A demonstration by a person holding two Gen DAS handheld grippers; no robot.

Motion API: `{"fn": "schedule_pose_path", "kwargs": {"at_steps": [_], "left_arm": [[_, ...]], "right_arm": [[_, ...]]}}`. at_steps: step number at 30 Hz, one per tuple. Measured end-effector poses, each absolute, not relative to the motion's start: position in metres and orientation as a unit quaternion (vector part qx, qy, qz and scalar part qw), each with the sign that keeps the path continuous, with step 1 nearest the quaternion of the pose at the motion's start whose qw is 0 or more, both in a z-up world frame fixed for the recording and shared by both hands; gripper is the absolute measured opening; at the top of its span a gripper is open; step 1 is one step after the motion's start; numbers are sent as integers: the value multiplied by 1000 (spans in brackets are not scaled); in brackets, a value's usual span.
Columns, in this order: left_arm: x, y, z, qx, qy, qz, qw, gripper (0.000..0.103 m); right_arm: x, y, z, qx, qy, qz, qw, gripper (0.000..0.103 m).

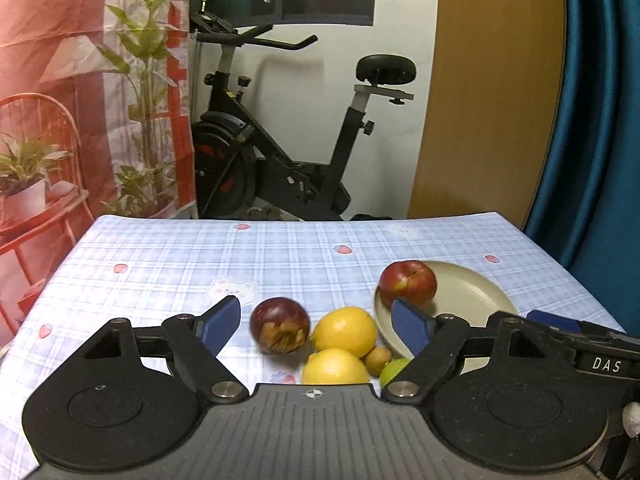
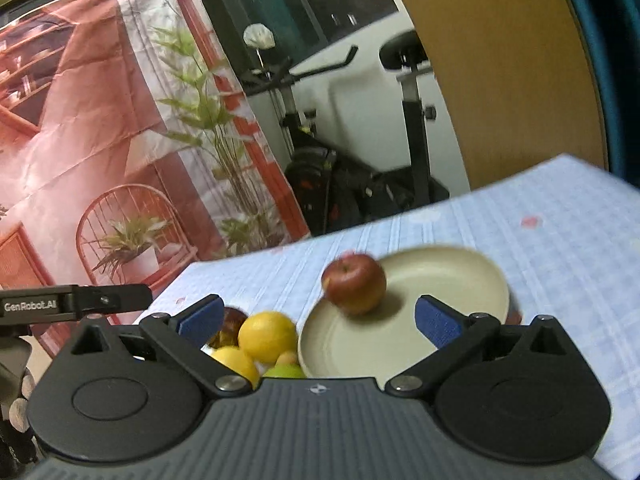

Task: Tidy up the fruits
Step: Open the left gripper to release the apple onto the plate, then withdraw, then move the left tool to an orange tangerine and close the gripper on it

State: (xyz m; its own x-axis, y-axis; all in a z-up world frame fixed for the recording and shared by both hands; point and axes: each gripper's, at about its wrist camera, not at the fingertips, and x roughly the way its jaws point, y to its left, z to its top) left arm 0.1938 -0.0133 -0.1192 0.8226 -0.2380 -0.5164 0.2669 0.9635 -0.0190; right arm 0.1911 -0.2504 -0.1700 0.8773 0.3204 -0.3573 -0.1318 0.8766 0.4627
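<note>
Both grippers, left (image 1: 316,322) and right (image 2: 318,318), wide open, empty. Apple (image 2: 354,283) on plate (image 2: 460,280) left edge; lemons (image 1: 345,330) left of it.

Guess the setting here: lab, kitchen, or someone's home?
Most likely a room in a home: an exercise bike stands behind a table with a checked tablecloth, beside a blue curtain and a printed backdrop.
</note>
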Motion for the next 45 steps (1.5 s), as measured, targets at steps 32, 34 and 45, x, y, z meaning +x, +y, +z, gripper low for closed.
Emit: {"fn": "schedule_pose_path", "kwargs": {"at_steps": [32,34,45], "left_arm": [[168,10,-150,-44,301,-158,939,66],[169,10,-150,-44,302,-158,939,66],[164,11,-155,-29,304,-147,941,62]], "right_arm": [[165,-207,-179,42,273,120,954,98],[165,-210,-181,50,278,122,952,99],[159,-209,-183,52,280,151,947,86]]}}
